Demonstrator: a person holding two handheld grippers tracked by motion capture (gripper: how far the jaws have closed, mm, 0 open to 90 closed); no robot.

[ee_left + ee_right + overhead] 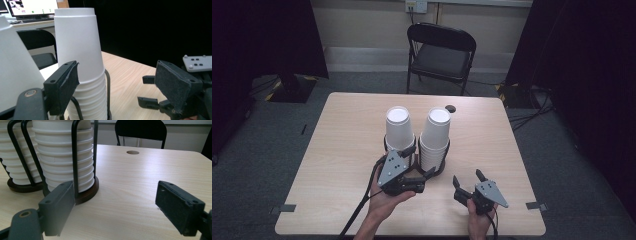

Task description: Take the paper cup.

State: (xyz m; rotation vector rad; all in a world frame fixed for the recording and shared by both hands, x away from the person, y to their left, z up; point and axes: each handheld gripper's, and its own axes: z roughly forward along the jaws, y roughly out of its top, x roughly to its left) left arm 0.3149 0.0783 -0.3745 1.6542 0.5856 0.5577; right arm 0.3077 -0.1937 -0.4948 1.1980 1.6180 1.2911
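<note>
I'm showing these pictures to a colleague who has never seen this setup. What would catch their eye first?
Two tall stacks of white foam cups, the left stack and the right stack, stand upside down in dark wire holders at the middle of the wooden table. The left tool sits at the foot of the stacks, the right tool open over bare wood near the front edge. Beyond the table stands a black folding chair.

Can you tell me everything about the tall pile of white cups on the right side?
The right stack of white foam cups stands upside down, nested, with ribbed rims showing low down. It sits upright in a black wire holder with a round dark base on the light wooden table, beside a second stack. Whether the left tongs touch it is unclear.
</note>
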